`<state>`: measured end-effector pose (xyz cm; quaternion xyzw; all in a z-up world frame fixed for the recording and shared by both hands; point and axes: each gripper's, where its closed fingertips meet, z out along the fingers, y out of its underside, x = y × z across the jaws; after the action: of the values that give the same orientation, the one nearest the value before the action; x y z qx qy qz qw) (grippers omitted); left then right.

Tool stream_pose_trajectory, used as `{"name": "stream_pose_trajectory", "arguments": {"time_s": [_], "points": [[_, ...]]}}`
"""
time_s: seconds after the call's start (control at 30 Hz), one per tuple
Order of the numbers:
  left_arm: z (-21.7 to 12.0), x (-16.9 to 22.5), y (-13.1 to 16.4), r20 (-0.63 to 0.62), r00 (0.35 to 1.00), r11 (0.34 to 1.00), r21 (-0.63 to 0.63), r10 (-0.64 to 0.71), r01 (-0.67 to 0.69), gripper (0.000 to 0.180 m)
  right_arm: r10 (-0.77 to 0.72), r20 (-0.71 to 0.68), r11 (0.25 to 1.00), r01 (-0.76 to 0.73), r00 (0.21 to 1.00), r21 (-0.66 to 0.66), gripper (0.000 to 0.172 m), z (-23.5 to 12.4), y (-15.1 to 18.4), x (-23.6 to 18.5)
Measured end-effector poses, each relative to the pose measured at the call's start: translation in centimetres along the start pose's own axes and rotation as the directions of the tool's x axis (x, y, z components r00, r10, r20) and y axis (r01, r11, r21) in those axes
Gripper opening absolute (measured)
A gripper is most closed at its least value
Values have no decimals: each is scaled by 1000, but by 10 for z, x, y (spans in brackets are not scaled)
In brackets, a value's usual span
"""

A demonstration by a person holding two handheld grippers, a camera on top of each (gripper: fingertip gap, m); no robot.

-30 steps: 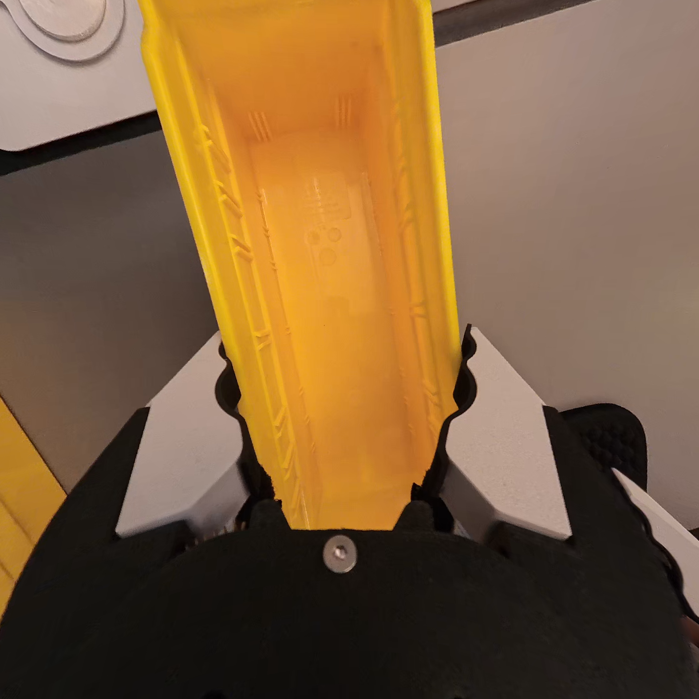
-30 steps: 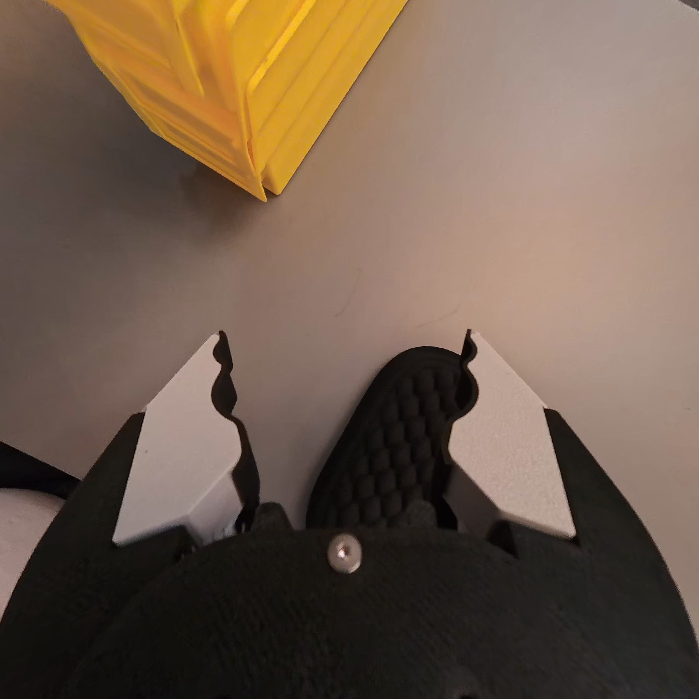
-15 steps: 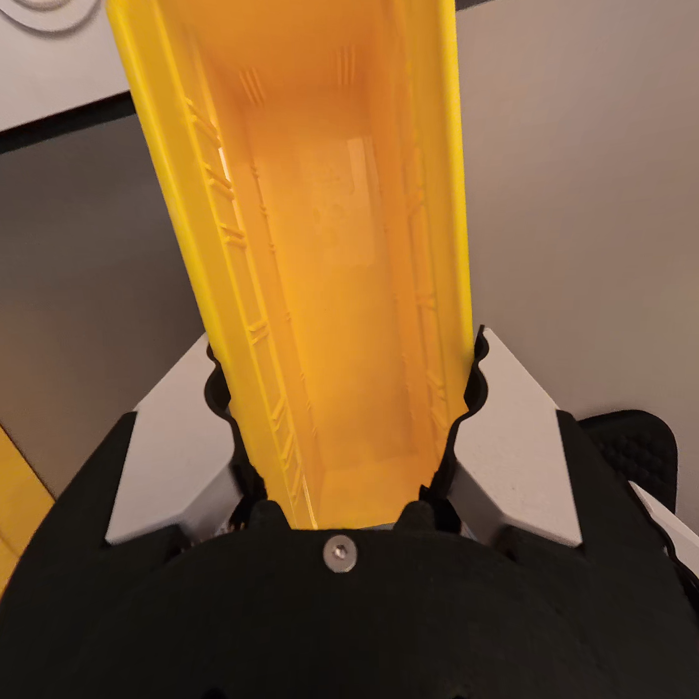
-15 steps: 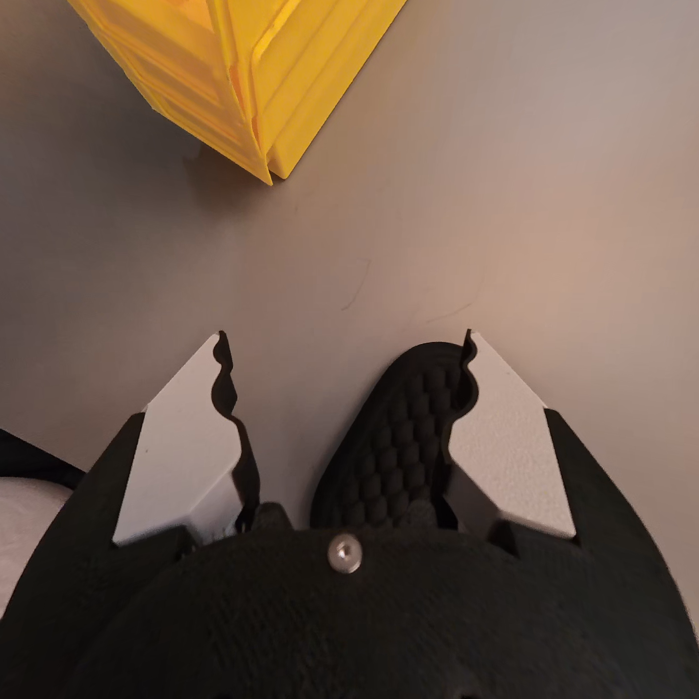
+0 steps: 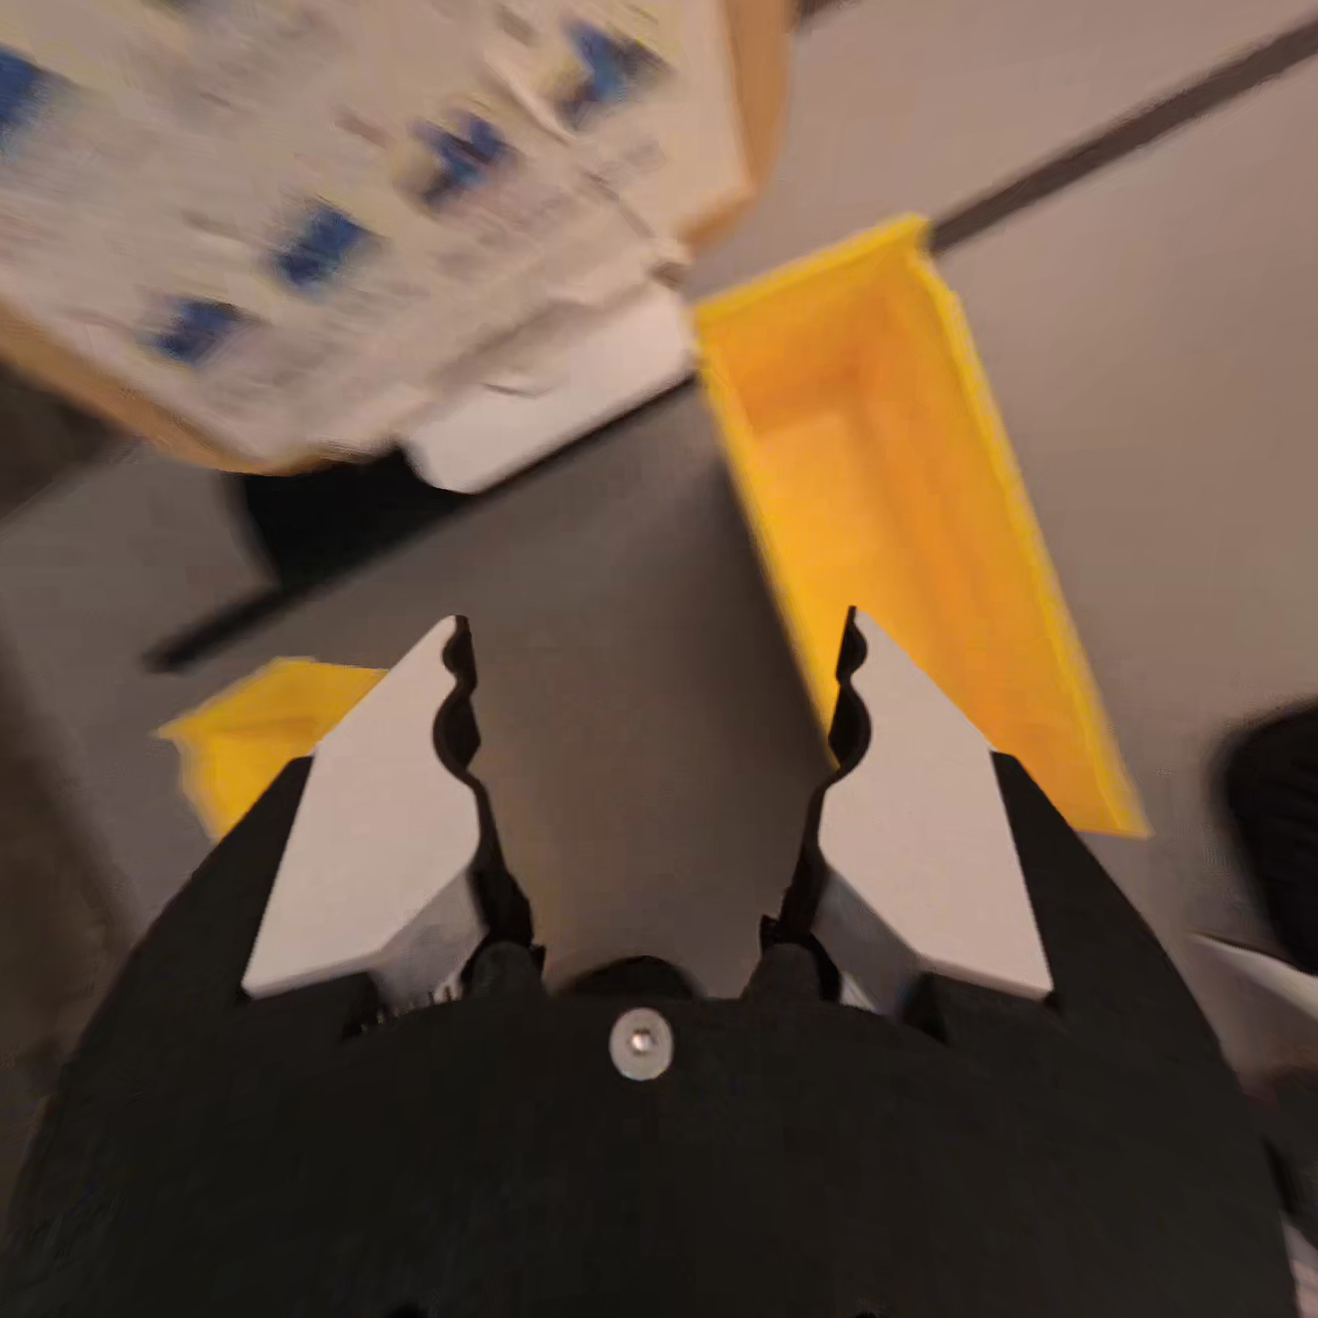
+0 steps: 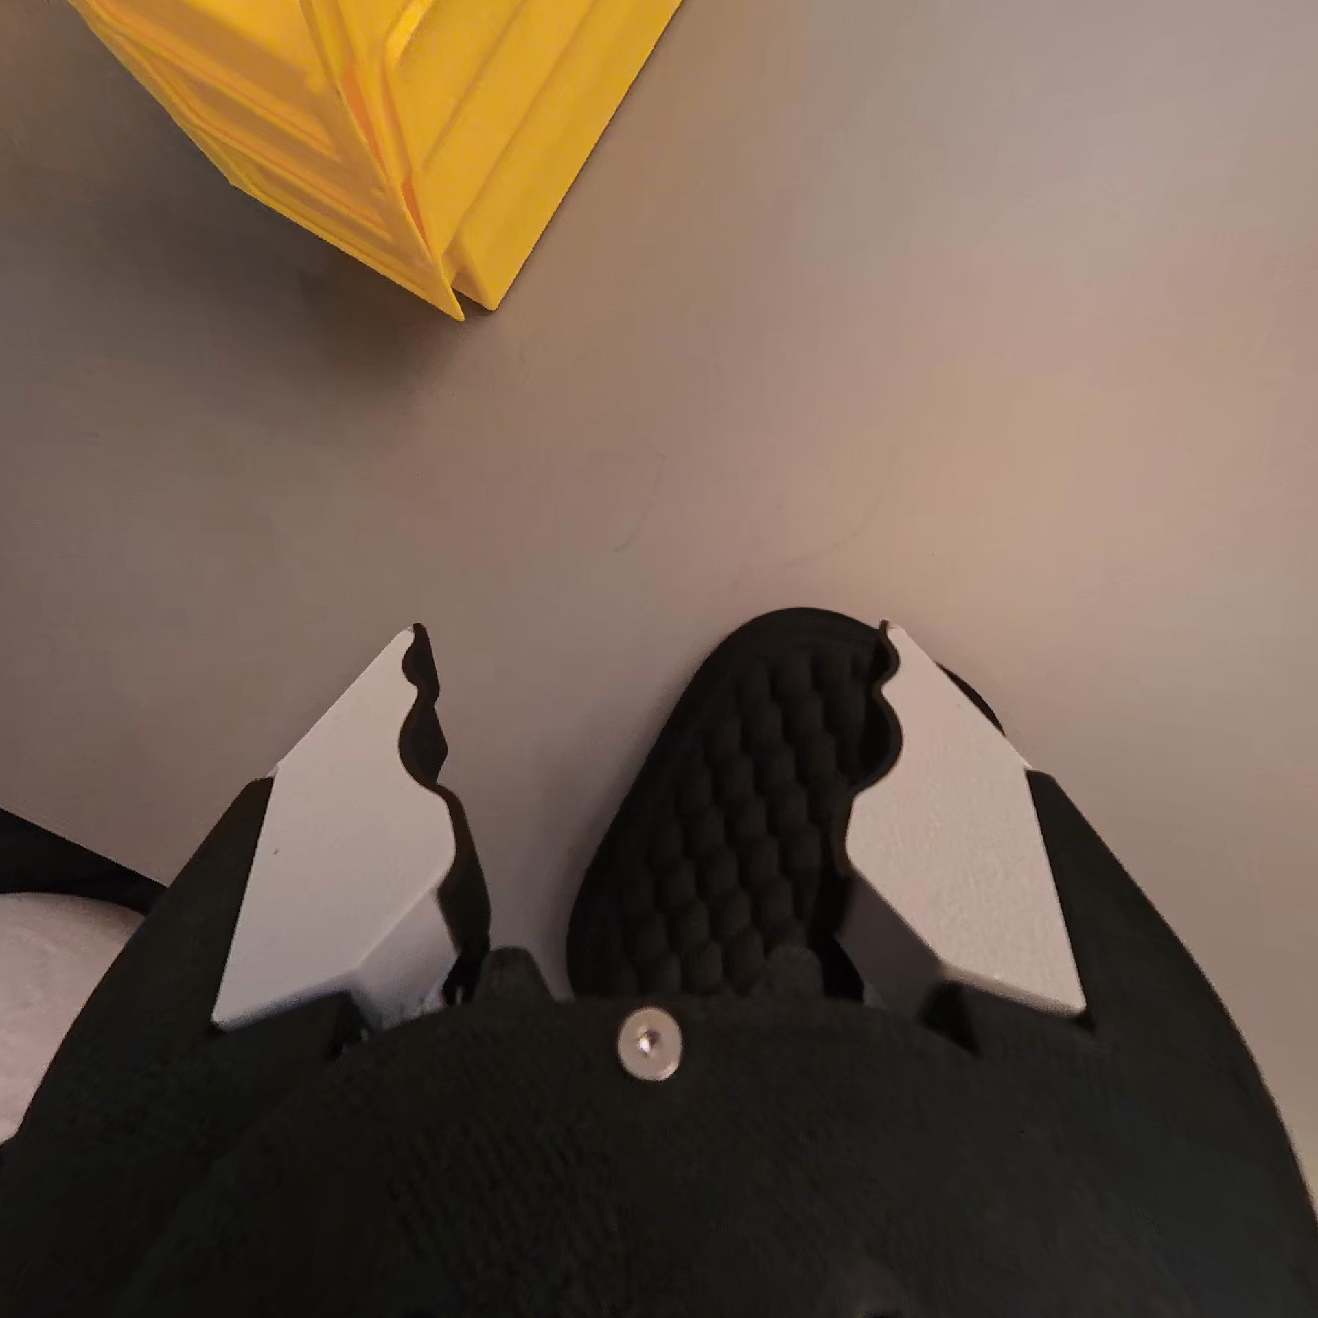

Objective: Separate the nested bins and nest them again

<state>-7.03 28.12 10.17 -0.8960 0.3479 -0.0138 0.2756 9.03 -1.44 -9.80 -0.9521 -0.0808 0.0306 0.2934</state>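
Note:
In the blurred left wrist view, my left gripper (image 5: 656, 617) is open and empty above the grey table (image 5: 613, 556). A long yellow bin (image 5: 920, 513) lies open side up on the table, ahead and to the right of its right finger. Part of a second yellow bin (image 5: 264, 720) shows behind its left finger. In the right wrist view, my right gripper (image 6: 650, 626) is open with nothing gripped, low over the table. The ribbed corner of a yellow bin (image 6: 399, 128) stands at the upper left, well clear of its fingertips.
A cardboard box with a white label (image 5: 342, 214) and a white slab (image 5: 556, 406) lie beyond the table's far edge. A black dimpled object (image 6: 749, 806) lies beneath the right gripper's right finger; it also shows in the left wrist view (image 5: 1276, 820).
My left gripper was shut on the long yellow bin; it has let go, pulled back and swung left, and the bin now lies on the table. The right gripper stays open, almost still.

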Motion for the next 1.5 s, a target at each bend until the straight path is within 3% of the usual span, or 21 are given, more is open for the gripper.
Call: {"name": "stream_pose_trajectory", "arguments": {"time_s": [0.07,0.13,0.23,0.3,0.43,0.53,0.7,0.83,1.03,1.27,1.5], "points": [[-29,-62,-1,201,979,995,84,43,-61,102,-2,3,1000,2,1000,11,120,-1,-3,-1],[-45,-114,17,323,946,993,96,28,-63,99,-5,2,1000,5,1000,22,120,-2,-6,-2],[-37,-163,77,326,946,998,-52,0,18,103,-11,3,999,11,1000,39,120,-5,-11,-4],[-21,-178,108,248,963,992,-42,-108,122,105,-10,4,999,9,1000,53,120,-6,-14,-4],[21,-187,163,67,935,933,-79,-348,352,117,-3,-2,999,3,1000,47,119,-6,-16,-1],[44,-204,192,77,888,884,-92,-453,459,134,2,-10,999,-2,1000,50,118,-7,-18,-1],[76,-206,220,84,853,837,-165,-515,522,140,1,-2,999,-1,1000,44,117,-4,-16,-9],[100,-199,235,114,862,834,-217,-495,507,134,10,-1,1000,-10,1000,18,117,1,-8,-10],[120,-202,261,261,888,832,-323,-379,451,137,15,-3,1000,-15,1000,23,117,0,-5,-9],[133,-202,278,252,882,790,-394,-398,469,152,20,3,1000,-20,1000,10,116,2,2,-9],[126,-205,280,256,894,767,-460,-367,446,125,29,13,1000,-29,1000,-1,115,6,7,-8]]}}
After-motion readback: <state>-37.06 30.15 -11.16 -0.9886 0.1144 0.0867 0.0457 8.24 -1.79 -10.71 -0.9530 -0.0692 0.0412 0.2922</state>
